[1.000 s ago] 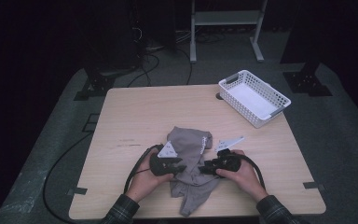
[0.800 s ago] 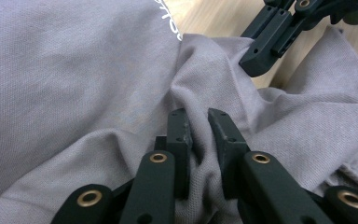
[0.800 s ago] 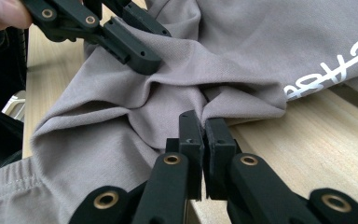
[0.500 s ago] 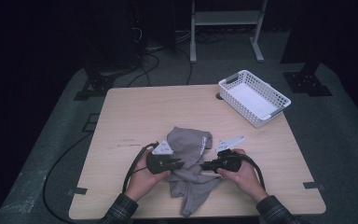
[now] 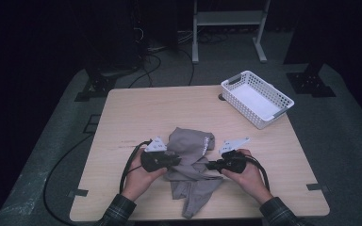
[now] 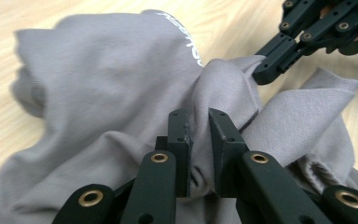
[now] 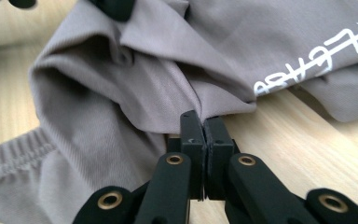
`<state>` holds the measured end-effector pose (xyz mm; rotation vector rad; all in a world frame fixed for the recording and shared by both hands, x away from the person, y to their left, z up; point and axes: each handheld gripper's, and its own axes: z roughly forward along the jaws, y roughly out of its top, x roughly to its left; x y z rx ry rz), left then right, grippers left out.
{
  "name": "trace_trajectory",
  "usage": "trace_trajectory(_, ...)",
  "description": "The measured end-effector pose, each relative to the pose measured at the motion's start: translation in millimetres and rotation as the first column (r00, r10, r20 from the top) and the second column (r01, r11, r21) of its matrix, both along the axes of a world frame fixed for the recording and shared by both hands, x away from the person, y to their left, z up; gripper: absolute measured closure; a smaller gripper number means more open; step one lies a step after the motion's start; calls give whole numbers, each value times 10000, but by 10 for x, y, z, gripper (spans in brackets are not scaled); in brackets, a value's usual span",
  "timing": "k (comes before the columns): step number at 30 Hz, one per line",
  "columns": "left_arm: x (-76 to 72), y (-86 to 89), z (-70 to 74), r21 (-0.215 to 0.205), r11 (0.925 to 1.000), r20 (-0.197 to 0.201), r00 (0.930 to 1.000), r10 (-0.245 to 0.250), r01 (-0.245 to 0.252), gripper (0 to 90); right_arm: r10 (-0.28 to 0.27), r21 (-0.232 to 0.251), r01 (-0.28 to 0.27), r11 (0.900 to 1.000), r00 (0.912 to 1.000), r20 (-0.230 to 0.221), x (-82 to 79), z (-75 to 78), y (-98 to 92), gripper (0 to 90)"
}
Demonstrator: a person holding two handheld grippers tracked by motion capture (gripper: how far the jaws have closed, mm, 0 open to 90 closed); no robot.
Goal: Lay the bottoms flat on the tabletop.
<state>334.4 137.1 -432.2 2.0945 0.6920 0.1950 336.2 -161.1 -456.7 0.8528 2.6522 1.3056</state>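
A crumpled grey garment [image 5: 191,146] with white lettering lies on the wooden table [image 5: 160,108] near its front edge. My left gripper [image 5: 176,161] grips it from the left and my right gripper [image 5: 209,165] from the right, tips a short way apart. In the left gripper view the jaws [image 6: 199,121], which have just been closing, pinch a raised fold of the grey cloth [image 6: 112,84]; the right gripper's tip [image 6: 263,74] bites the same bunch farther off. In the right gripper view the right gripper [image 7: 201,126] is shut tight on an edge of the cloth [image 7: 121,84].
A white plastic basket [image 5: 257,99] stands at the table's back right corner. Black cables [image 5: 131,165] trail from both grippers, the left one running off the table's left side. A metal frame [image 5: 226,28] stands on the floor behind.
Both grippers have drawn slightly closer together over the garment, and the cloth between them has bunched up. The hands have otherwise stayed in place.
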Motion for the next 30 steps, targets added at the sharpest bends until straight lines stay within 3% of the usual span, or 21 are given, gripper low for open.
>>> trace_trajectory(9,92,181,-61,527,9960,-144,9972,728,-719,834,-558,-555,568,9968,9982,196,36,-15,-97,881)
trace_trajectory(16,187,458,-97,1120,9803,38,9866,1633,-1627,849,-1280,-1133,1318,9848,9910,402,110,-36,-270,881)
trace_trajectory(19,205,559,-100,790,9798,-179,9824,1857,-1837,843,-1613,-1216,1653,9787,9860,423,145,-36,-364,881)
trace_trajectory(24,139,386,25,124,9920,114,9921,1252,-1253,670,-1690,-1001,1713,9801,9851,308,133,-17,-386,880)
trace_trajectory(26,106,252,64,85,9969,317,9964,784,-787,596,-1562,-1032,1596,9818,9869,407,125,-13,-358,880)
trace_trajectory(30,78,43,61,-92,9999,473,9988,112,-108,488,-1430,-1076,1469,9833,9888,428,119,-25,-334,880)
